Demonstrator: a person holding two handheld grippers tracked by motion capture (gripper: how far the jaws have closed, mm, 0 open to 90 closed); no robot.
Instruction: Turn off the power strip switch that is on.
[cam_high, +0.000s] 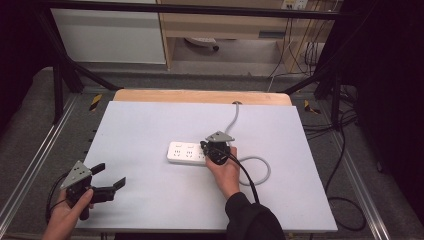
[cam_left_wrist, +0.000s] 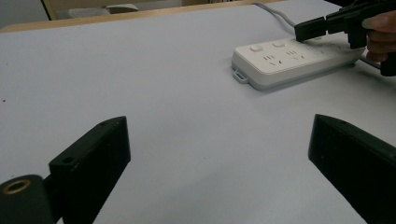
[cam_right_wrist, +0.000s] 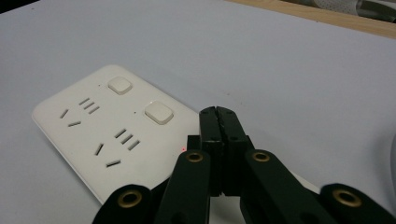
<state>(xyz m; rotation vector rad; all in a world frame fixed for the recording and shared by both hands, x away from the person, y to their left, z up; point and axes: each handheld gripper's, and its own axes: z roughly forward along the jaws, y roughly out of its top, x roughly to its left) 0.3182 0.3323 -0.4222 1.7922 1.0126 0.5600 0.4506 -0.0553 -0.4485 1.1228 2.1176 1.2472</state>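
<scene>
Soft, even overhead light fell on the desk (cam_high: 150, 125) — its pale top was bright, while the room beyond its edges sank into darkness. Shadows were faint and short. Both gripper views were slightly soft — their near black jaws blurred.

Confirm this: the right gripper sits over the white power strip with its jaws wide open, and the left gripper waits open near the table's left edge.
Not quite: the right gripper has its jaws shut together over the white power strip, as the right gripper view shows. The left gripper does wait open.
</scene>
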